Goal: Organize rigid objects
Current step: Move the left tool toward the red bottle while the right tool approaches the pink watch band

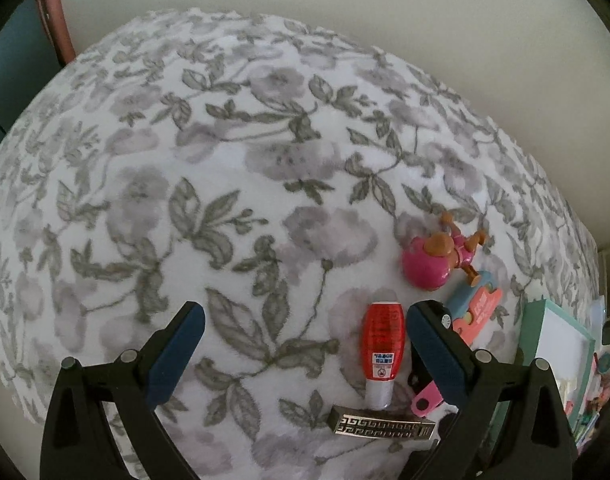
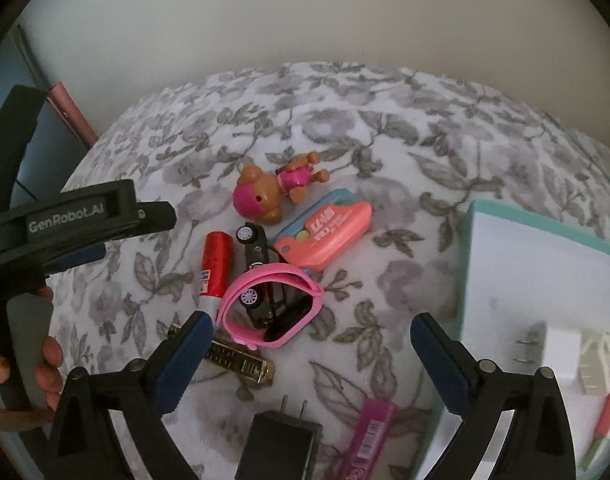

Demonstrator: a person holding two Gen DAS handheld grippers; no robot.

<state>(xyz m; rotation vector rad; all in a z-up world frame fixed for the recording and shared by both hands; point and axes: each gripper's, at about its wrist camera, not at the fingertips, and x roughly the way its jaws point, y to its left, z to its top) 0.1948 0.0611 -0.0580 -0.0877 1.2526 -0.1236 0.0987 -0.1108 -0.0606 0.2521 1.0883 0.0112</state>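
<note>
Rigid objects lie in a loose heap on a floral blanket [image 1: 233, 184], just beside a teal box [image 2: 471, 264] with a white inside that already holds a few small items, among them a white plug adapter [image 2: 553, 344]. I judge that the sorting is in progress and that the step now is the approach to the next piece: both grippers are empty and nothing is held. The left gripper [image 1: 305, 328] has its fingers spread wide, and a red lighter [image 1: 382, 344] lies between them, close to its right finger but not pressed by it. The right gripper [image 2: 311, 338] also has its fingers spread wide, over bare blanket and the edge of the heap. Going from the larger things to the smaller: a coral and blue toy case [image 2: 325, 236] lies flat; a bear figure [image 2: 265, 196] in pink lies on its side behind it; a pink wristband [image 2: 271, 304] forms a loop around part of a black toy car [image 2: 257, 252]; a black charger [image 2: 281, 444] lies near the camera with its prongs upward in the picture; a pink tube [image 2: 369, 436] is beside it; a gold patterned bar [image 1: 383, 426] touches the white end of the lighter. The next move probably calls for lowering the left fingers around the lighter and closing across its narrow body, because its smooth round shape could roll on the soft cloth.
</note>
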